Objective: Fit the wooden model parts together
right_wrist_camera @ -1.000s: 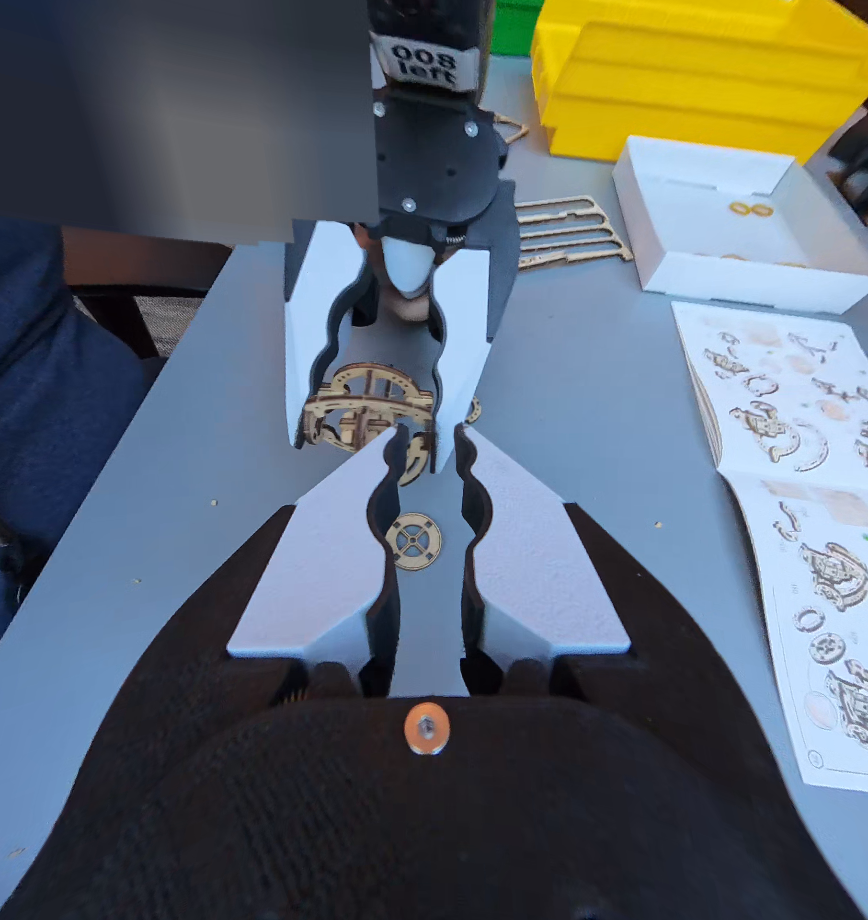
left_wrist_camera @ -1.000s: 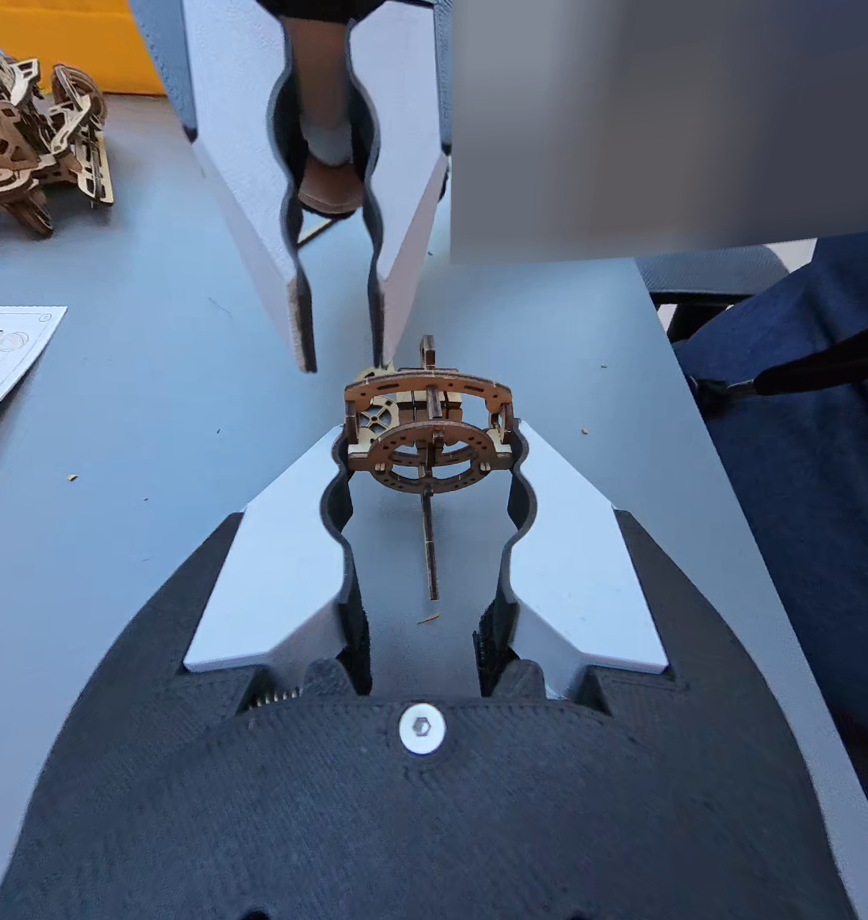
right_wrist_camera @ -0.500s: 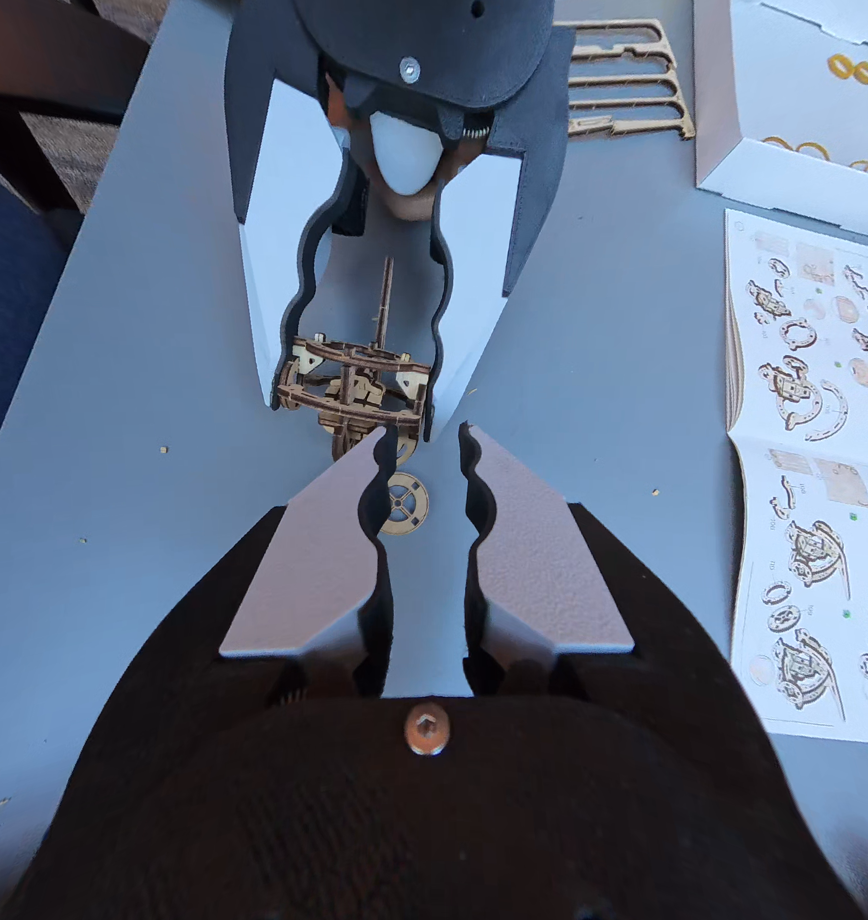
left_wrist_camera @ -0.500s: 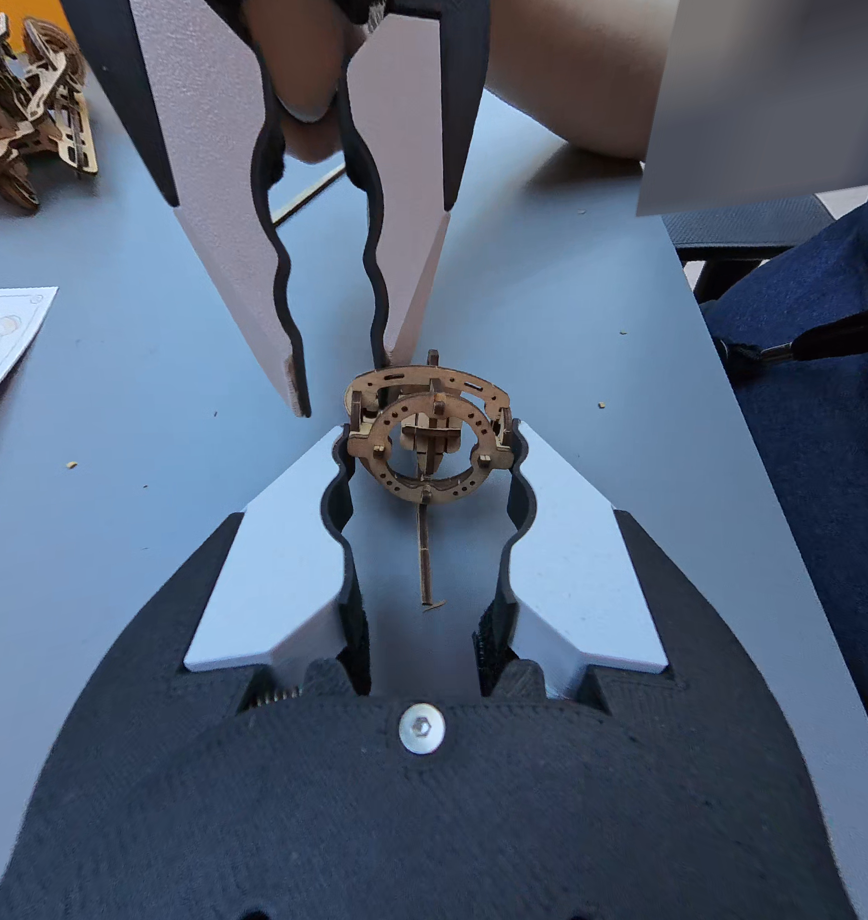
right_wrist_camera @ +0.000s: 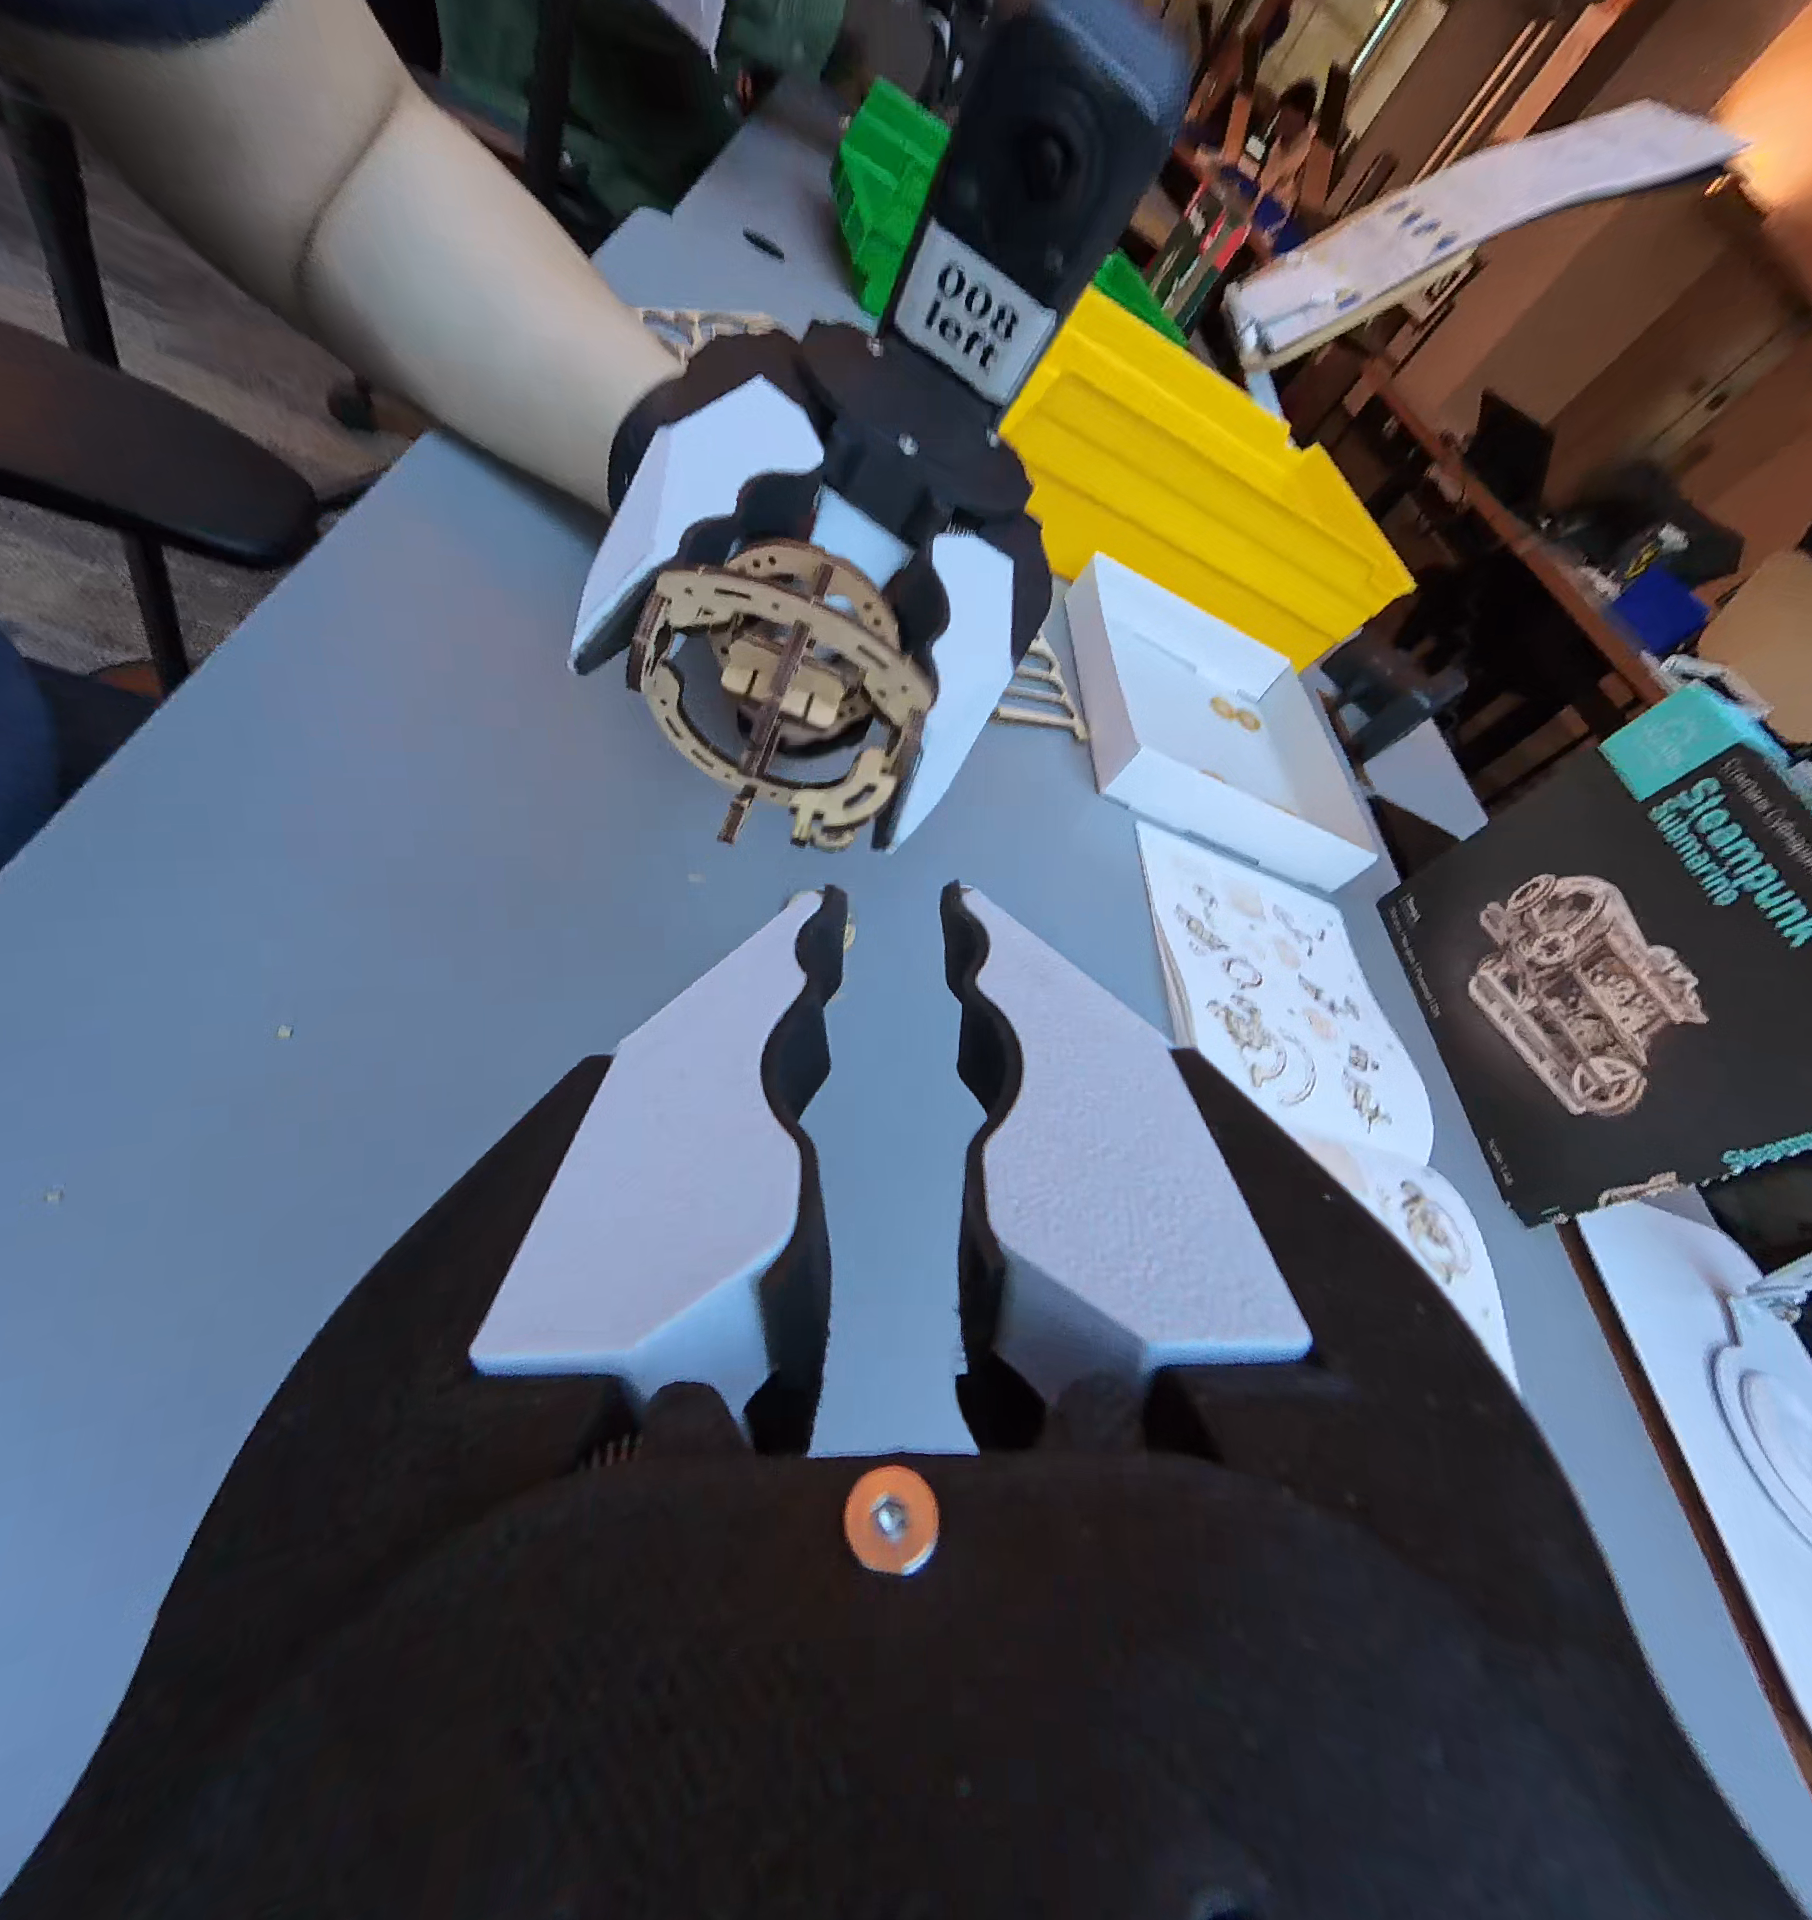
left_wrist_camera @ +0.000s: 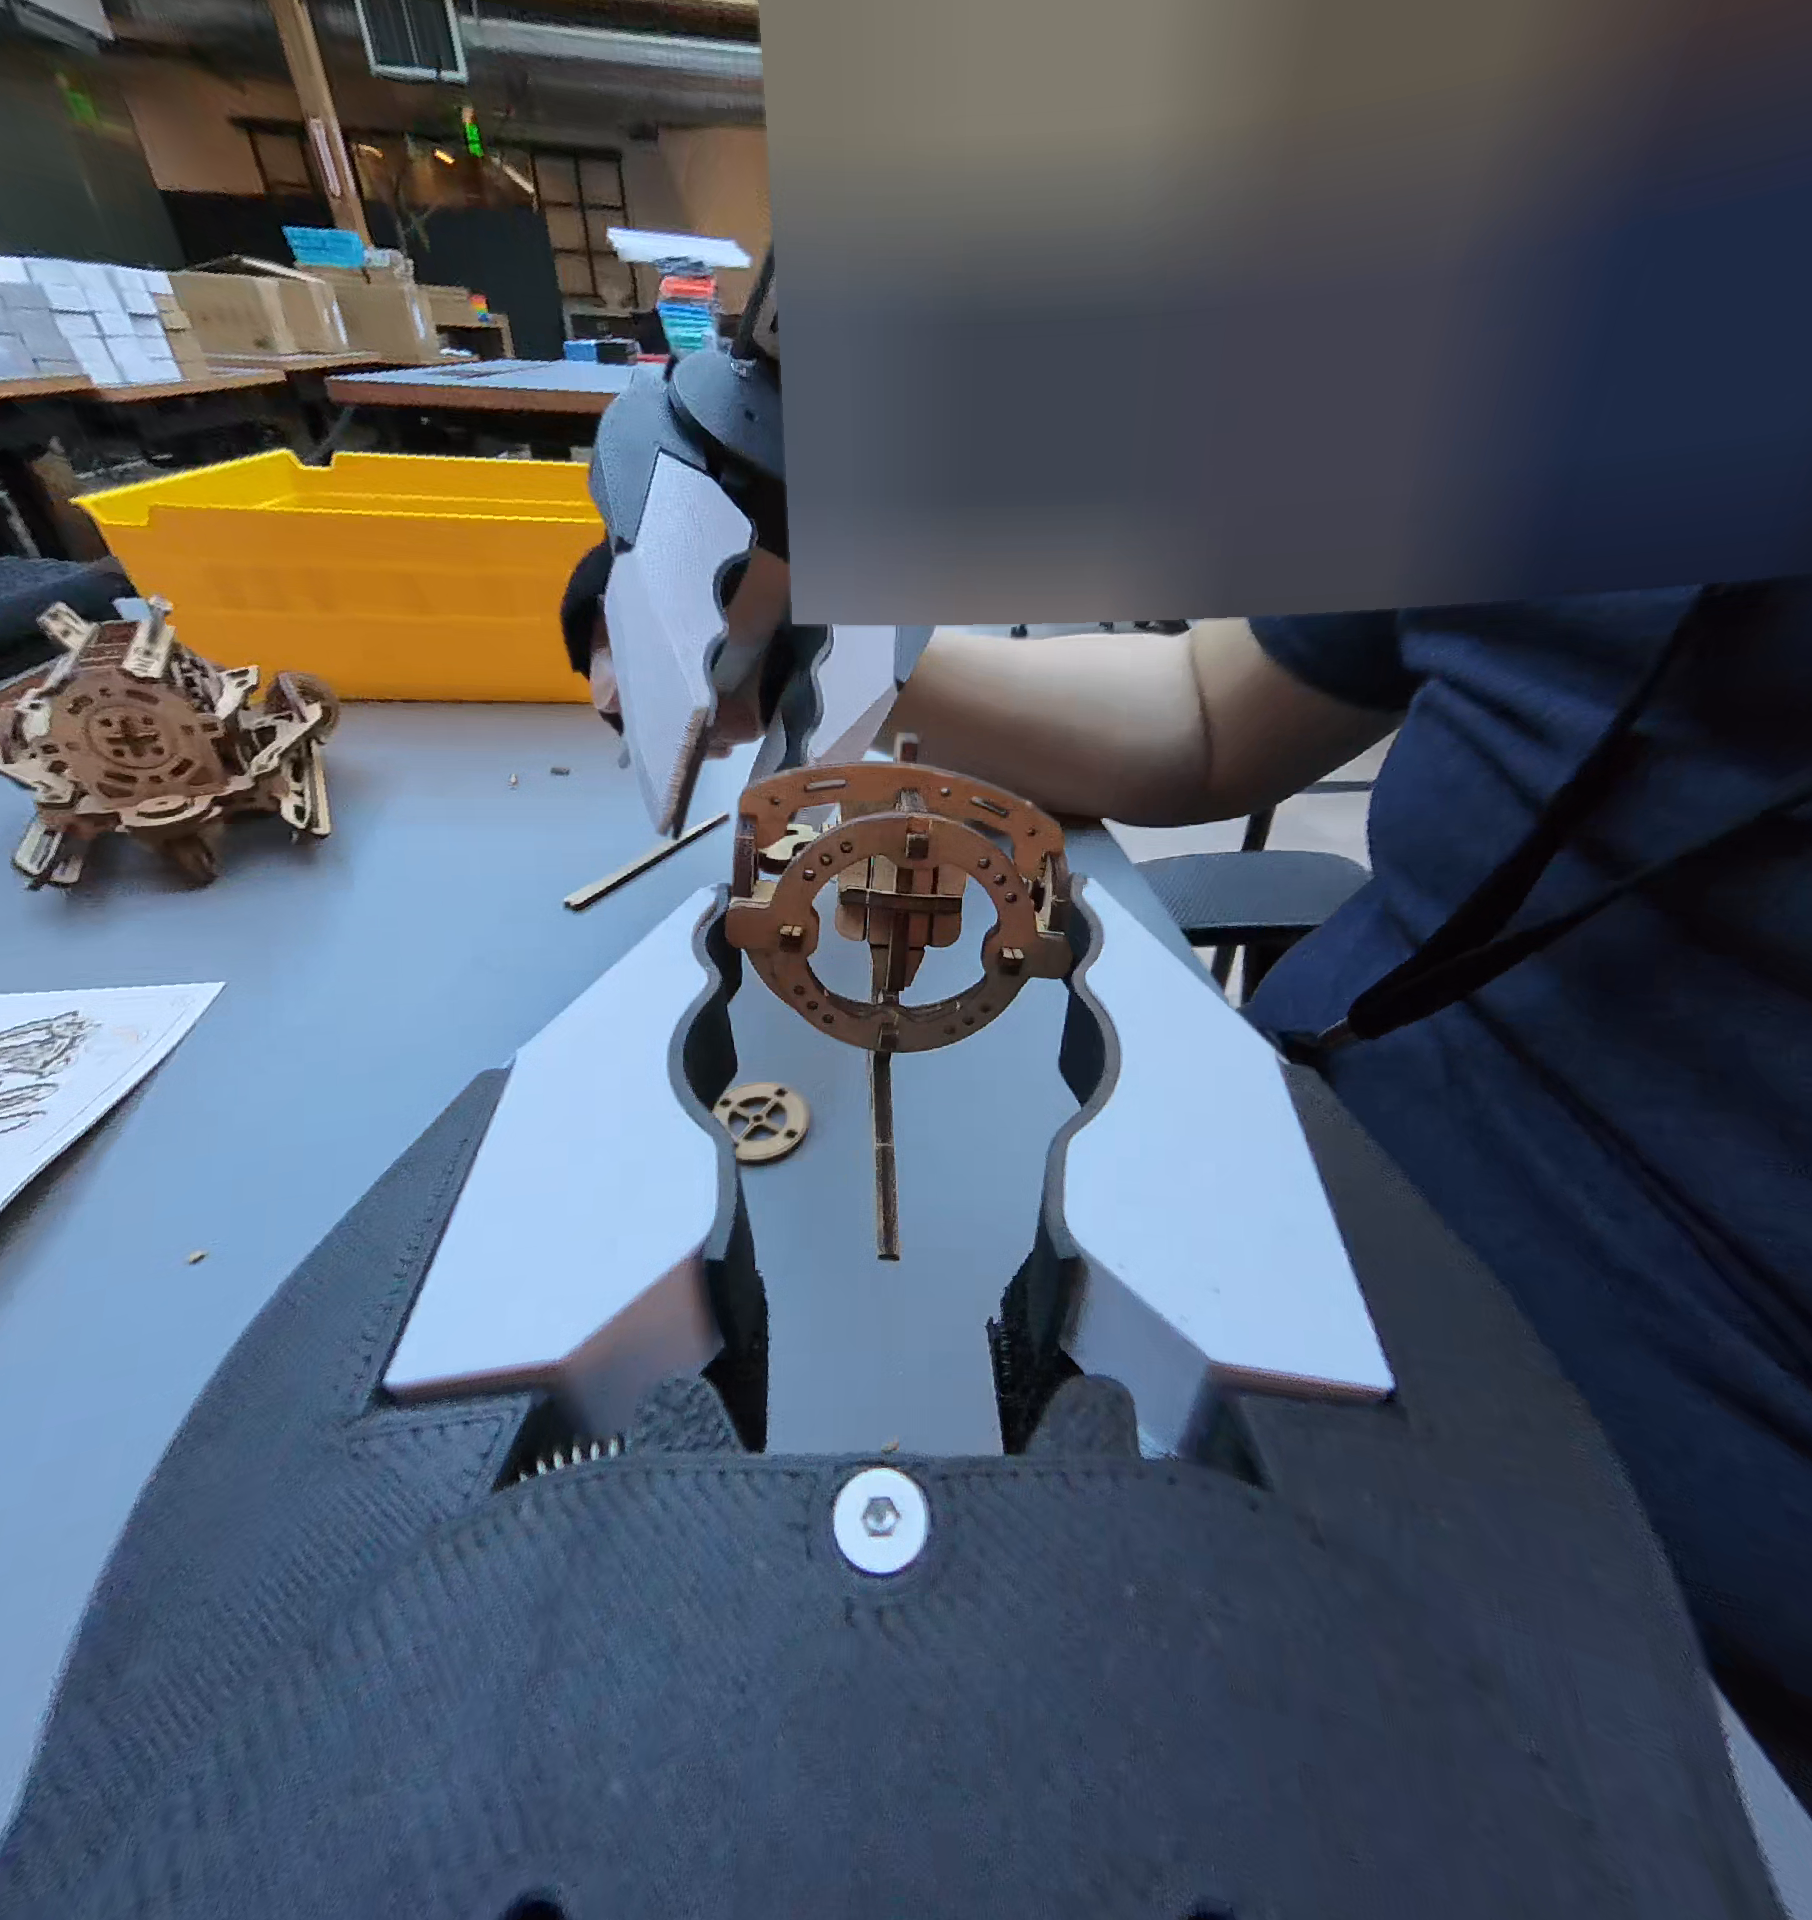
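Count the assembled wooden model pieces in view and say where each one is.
2. The ring-shaped assembly is clamped in the left gripper, raised off the grey table; the larger wooden model stands on the table before the yellow bin. More may be hidden.

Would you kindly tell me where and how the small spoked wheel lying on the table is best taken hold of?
Probably by its outer rim, across the diameter, coming straight down from above. The small spoked wheel lies flat on the table and is thin, so only its edge offers opposing faces. The right gripper is empty, jaws slightly apart, and may need to open wider.
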`<state>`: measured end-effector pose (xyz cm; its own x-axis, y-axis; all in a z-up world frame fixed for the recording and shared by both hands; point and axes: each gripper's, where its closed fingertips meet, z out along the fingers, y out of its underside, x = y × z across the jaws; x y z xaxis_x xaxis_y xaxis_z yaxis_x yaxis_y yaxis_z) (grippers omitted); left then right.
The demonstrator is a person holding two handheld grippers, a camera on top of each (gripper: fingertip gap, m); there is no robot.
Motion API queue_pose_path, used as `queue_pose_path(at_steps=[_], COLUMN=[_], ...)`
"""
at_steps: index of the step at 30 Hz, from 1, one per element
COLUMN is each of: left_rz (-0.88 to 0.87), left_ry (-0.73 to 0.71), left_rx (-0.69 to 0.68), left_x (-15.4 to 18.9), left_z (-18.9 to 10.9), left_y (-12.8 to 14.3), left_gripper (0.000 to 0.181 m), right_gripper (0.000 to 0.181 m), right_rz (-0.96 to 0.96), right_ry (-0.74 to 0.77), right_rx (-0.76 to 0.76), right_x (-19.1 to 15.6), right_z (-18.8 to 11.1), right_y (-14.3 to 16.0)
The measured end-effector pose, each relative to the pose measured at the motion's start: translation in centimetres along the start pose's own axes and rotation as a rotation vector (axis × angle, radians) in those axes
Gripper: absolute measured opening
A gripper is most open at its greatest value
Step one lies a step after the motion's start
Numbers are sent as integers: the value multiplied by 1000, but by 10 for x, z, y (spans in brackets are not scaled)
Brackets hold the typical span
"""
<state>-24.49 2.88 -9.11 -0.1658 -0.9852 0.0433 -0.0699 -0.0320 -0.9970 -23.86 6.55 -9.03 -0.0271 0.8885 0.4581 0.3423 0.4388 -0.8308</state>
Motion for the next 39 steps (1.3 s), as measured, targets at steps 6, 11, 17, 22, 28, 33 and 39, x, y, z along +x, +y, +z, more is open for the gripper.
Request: queue_pose_path(at_steps=[6,11,17,22,28,33,39], left_rz=[47,-34,-7,30,72,87,118], left_ry=[34,86,71,58,25,5,-7], left_rx=[77,124,157,167,182,182,182], left_x=[6,9,9,11,10,8,10], left_z=[0,-2,-3,-2,-2,-3,-1], left_y=[-9,-16,-21,-23,-27,-28,-30], left_gripper=[61,61,61,61,61,61,61], right_gripper=[16,18,23,21,14,15,17], right_rz=[10,9,99,49,1,-8,13], right_ry=[-2,-36,-38,-15,32,51,49], right_rx=[99,124,186,138,165,173,213], right_x=[0,-8,-5,-7,-5,-3,-2], right_z=[-8,-6,0,7,4,3,0], right_y=[-23,-29,-40,-35,-40,-41,-46])
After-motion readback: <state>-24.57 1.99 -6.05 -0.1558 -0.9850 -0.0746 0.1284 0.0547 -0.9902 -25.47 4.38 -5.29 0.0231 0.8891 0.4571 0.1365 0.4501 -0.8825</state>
